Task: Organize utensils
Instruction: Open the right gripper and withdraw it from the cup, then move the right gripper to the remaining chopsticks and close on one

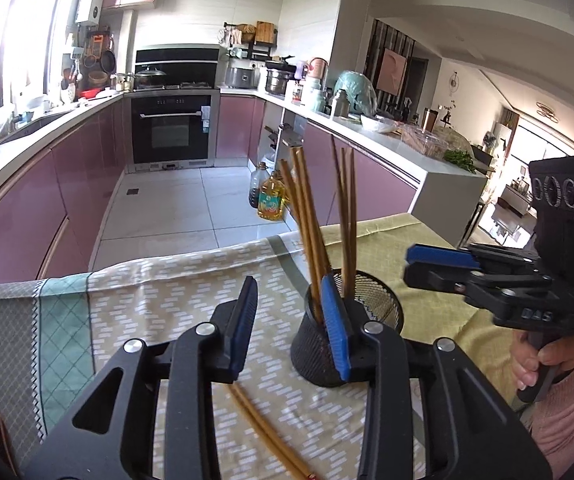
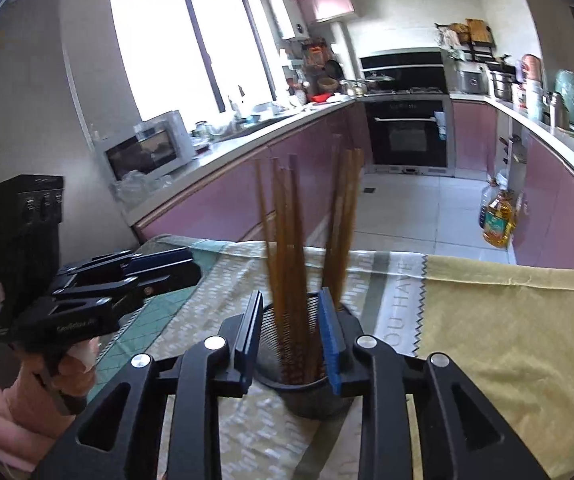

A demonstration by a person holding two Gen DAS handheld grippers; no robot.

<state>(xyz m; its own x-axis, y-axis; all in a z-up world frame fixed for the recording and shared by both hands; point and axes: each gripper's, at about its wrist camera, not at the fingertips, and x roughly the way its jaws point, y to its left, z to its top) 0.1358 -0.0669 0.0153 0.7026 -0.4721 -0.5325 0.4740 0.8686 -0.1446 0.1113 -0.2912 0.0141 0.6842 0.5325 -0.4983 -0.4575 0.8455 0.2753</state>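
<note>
The left gripper [image 1: 289, 326] is open, its two blue-padded fingers spread apart with nothing between them. Its right finger stands in front of a black mesh cup [image 1: 383, 300], which sits on the cloth [image 1: 147, 300] just ahead and to the right of the tool. Several brown chopsticks [image 1: 307, 208] stand in this cup and lean in two groups, one to the left and one more upright. Below the left gripper, near its base, two more chopsticks [image 1: 263, 432] lie flat on the cloth, side by side.

The right gripper [image 2: 292, 332] is also open. In its own view the mesh cup [image 2: 307, 396] is directly ahead, between the two fingers, and the chopsticks [image 2: 287, 240] rise up in the gap; the picture is blurred, so I cannot tell if the pads touch the cup. In the left view the right gripper [image 1: 411, 266] is seen from the side, to the right of the cup, with a hand [image 1: 535, 364] around its handle.
</note>
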